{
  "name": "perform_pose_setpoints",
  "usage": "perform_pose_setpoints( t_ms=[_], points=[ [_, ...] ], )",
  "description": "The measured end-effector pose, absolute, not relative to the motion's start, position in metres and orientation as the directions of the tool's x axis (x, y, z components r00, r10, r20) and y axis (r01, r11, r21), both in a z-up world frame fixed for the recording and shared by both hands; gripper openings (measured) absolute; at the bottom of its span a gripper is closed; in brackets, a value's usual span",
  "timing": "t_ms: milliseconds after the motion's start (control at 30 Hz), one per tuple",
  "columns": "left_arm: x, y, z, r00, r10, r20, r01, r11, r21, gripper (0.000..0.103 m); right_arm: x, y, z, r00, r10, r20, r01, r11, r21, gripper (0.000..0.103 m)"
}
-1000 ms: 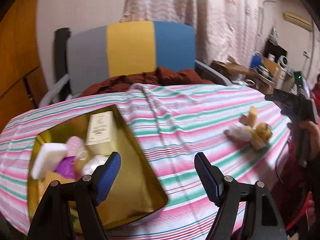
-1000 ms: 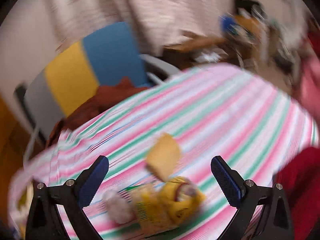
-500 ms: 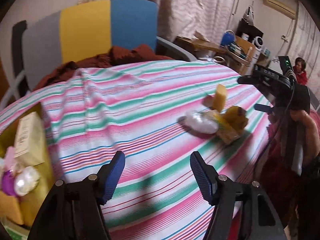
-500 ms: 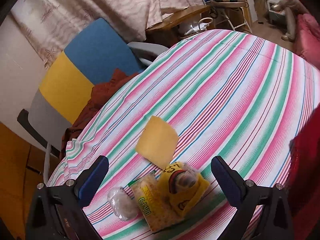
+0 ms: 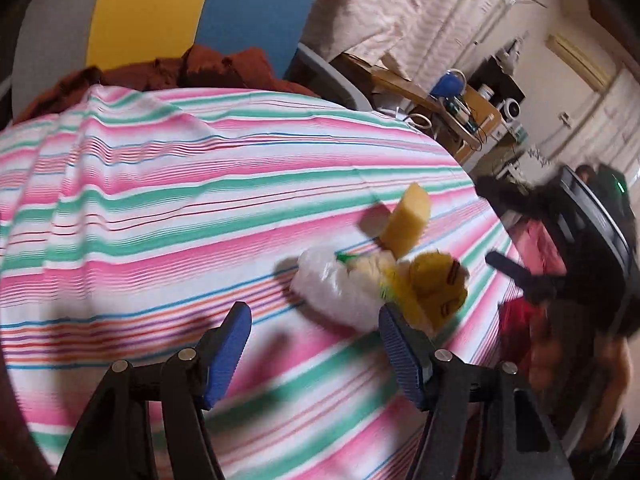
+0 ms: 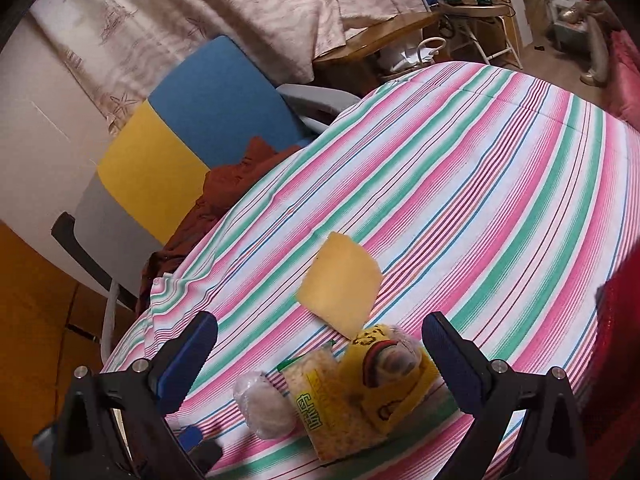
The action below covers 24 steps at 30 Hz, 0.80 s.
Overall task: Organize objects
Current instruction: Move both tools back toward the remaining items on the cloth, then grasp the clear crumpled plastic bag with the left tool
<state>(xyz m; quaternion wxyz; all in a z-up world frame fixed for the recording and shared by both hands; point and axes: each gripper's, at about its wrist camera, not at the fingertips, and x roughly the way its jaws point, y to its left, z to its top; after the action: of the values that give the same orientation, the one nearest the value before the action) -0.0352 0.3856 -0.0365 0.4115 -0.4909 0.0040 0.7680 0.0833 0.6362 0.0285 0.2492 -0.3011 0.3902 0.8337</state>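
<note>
The left gripper [image 5: 314, 344] hung low over the striped surface [image 5: 160, 216], jaws spread wide and gripping nothing. Just ahead of its right finger lay the pile to be sorted, near the surface's edge on the person's side. The right gripper [image 6: 320, 364] hovered above the same pile, jaws likewise released and empty.

Nearest the left gripper was a white bag [image 5: 336, 284], a clear film wrap round something pale; it looked light, soft and slippery, so a pinch across its bulging middle would probably hold better than one on the loose film. Touching it lay a flat noodle packet [image 6: 320, 396], likely crisp and brittle inside, best taken by a long edge with a gentle squeeze. A yellow pouch [image 6: 384, 376] leaned on that packet, crinkly and probably light; its wrapped top seemed the firmest place to take hold. Behind them a tan card [image 6: 340, 284] stood tilted, one corner against the pouch. It appeared thin and stiff, easy to knock flat, and would want an edge grip.

Farther off stood a chair [image 6: 180, 132], then a curtain [image 6: 240, 4].
</note>
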Motion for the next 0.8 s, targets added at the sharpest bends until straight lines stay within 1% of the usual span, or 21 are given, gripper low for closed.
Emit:
perform_pose_setpoints(
  t_ms=[133, 300, 333, 367, 400, 433, 467, 500, 567, 700, 800],
  points=[
    [-0.046, 0.409, -0.046, -0.181, 0.622, -0.762, -0.618, -0.675, -0.404, 0.067, 0.081, 0.636, 0.028, -0.699, 0.175, -0.693, -0.644, -0.575, 0.504, 0.103],
    [-0.05, 0.437, -0.062, -0.183, 0.571, -0.8, -0.632, -0.692, -0.349, 0.064, 0.08, 0.638, 0.027, -0.701, 0.17, -0.693, -0.64, -0.578, 0.506, 0.103],
    [-0.049, 0.443, -0.067, -0.187, 0.553, -0.812, -0.646, -0.692, -0.323, 0.062, 0.079, 0.638, 0.027, -0.7, 0.17, -0.693, -0.64, -0.579, 0.505, 0.103],
    [-0.048, 0.446, -0.073, -0.183, 0.537, -0.824, -0.655, -0.692, -0.305, 0.057, 0.079, 0.638, 0.027, -0.701, 0.167, -0.693, -0.638, -0.581, 0.505, 0.103],
    [-0.046, 0.446, -0.075, -0.198, 0.531, -0.824, -0.665, -0.69, -0.285, 0.05, 0.079, 0.638, 0.027, -0.703, 0.165, -0.692, -0.635, -0.583, 0.506, 0.103],
    [-0.042, 0.445, -0.075, -0.238, 0.52, -0.82, -0.689, -0.685, -0.235, 0.046, 0.078, 0.638, 0.027, -0.703, 0.166, -0.691, -0.634, -0.586, 0.504, 0.103],
    [-0.038, 0.444, -0.076, -0.26, 0.506, -0.822, -0.709, -0.678, -0.193, 0.038, 0.077, 0.638, 0.027, -0.699, 0.167, -0.695, -0.635, -0.591, 0.496, 0.103],
    [-0.037, 0.439, -0.076, -0.263, 0.513, -0.817, -0.717, -0.67, -0.19, 0.035, 0.076, 0.637, 0.027, -0.698, 0.164, -0.697, -0.633, -0.596, 0.494, 0.103],
    [-0.038, 0.43, -0.075, -0.255, 0.52, -0.815, -0.716, -0.668, -0.202, 0.034, 0.074, 0.636, 0.027, -0.697, 0.16, -0.699, -0.628, -0.608, 0.486, 0.103],
    [-0.032, 0.398, -0.072, -0.289, 0.489, -0.823, -0.723, -0.675, -0.147, 0.034, 0.073, 0.634, 0.029, -0.704, 0.162, -0.692, -0.618, -0.62, 0.483, 0.103],
    [-0.027, 0.369, -0.069, -0.329, 0.464, -0.823, -0.707, -0.698, -0.111, 0.034, 0.072, 0.631, 0.03, -0.725, 0.138, -0.675, -0.589, -0.632, 0.503, 0.103]
  ],
)
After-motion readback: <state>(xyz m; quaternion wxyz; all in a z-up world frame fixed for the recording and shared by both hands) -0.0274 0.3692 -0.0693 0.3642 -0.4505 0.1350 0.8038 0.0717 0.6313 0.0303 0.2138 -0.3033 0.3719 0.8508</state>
